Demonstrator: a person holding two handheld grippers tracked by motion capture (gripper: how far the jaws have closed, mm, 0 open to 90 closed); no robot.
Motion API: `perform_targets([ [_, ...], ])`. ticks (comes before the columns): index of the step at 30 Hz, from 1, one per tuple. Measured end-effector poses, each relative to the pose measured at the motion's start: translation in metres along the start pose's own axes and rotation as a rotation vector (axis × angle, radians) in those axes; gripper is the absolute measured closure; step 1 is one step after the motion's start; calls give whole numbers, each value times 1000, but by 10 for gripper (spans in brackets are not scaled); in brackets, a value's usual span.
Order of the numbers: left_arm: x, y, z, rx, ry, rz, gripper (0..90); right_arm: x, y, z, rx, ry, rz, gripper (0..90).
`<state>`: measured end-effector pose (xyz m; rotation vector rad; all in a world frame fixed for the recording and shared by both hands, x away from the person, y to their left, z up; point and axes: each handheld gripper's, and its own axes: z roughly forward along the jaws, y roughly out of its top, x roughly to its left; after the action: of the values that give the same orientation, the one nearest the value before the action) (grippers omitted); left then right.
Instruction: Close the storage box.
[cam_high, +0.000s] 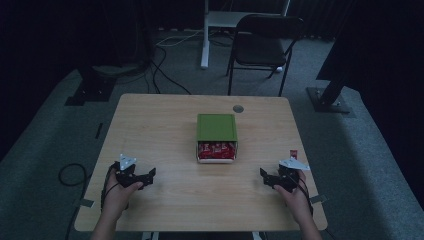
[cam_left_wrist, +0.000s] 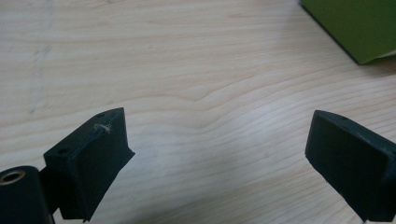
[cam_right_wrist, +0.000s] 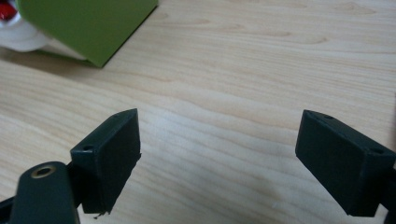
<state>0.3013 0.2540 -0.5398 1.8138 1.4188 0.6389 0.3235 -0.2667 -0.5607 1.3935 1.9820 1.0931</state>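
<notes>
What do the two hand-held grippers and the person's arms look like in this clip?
Both the left hand-held gripper and the right hand-held gripper are black, each topped by a grey three-cornered plate and trailing a dark cable. Up close the jaws are chunky, matte black blocks with small screw holes, and a brass-coloured ring sits low on the body. The forearms are bare, with no sleeves.

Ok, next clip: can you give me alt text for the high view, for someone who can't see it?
A person's two hands rest on a wooden table, each holding an open black gripper, left gripper and right gripper, either side of a green box. The box sits mid-table, slid partly open, showing red packets. A dark chair stands beyond.
</notes>
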Motion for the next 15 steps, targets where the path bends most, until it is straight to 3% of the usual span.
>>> perform_targets([
  [15, 14, -14, -10, 7, 84, -52, 68, 1, -9, 2, 33, -34, 23, 135],
])
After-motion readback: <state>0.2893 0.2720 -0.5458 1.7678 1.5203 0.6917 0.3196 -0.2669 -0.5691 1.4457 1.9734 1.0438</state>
